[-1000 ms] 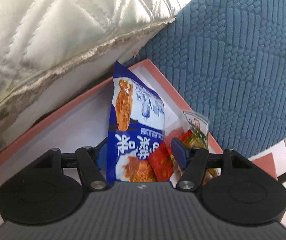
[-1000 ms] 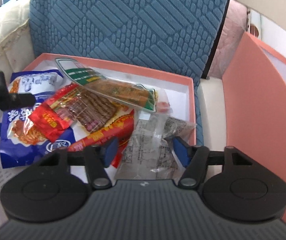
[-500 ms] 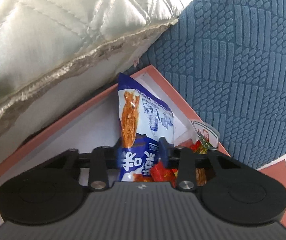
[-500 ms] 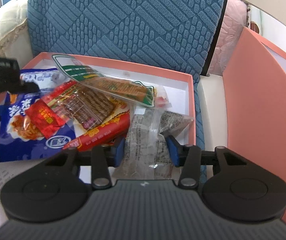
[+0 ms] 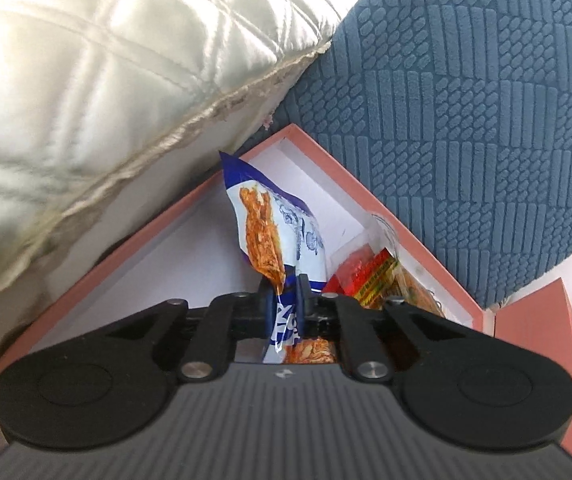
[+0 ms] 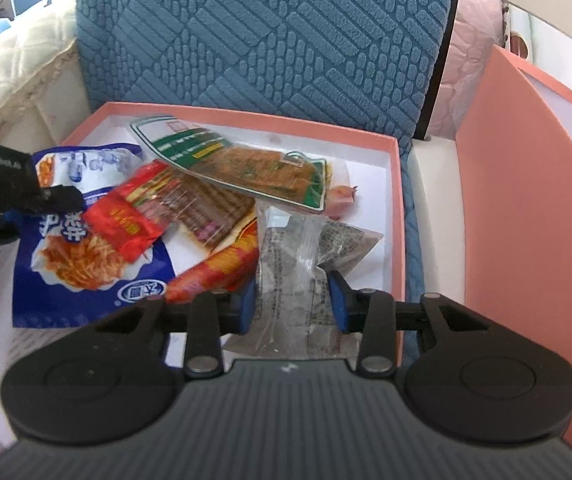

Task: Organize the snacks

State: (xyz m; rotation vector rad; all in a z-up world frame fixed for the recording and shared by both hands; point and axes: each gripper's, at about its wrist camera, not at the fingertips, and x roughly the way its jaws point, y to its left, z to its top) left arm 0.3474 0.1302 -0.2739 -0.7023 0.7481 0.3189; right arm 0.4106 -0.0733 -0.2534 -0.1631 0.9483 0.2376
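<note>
A pink box (image 6: pixel 394 184) holds several snack packets. My left gripper (image 5: pixel 285 294) is shut on the blue and white snack bag (image 5: pixel 274 232), pinching its edge; it also shows at the left of the right wrist view (image 6: pixel 46 200), where the bag (image 6: pixel 82 276) lies in the box. My right gripper (image 6: pixel 292 304) is partly open, its jaws on either side of a clear grey packet (image 6: pixel 298 272) without squeezing it. A red packet (image 6: pixel 126 220), a green-labelled packet (image 6: pixel 238 164) and a red-orange packet (image 6: pixel 214 272) lie between.
A blue textured cushion (image 6: pixel 270 40) stands behind the box. A quilted cream pillow (image 5: pixel 106 80) lies to the left. The pink box lid (image 6: pixel 526 208) stands upright on the right.
My left gripper has closed on the blue and white bag and lifted its edge. My right gripper's jaws have narrowed around the clear grey packet.
</note>
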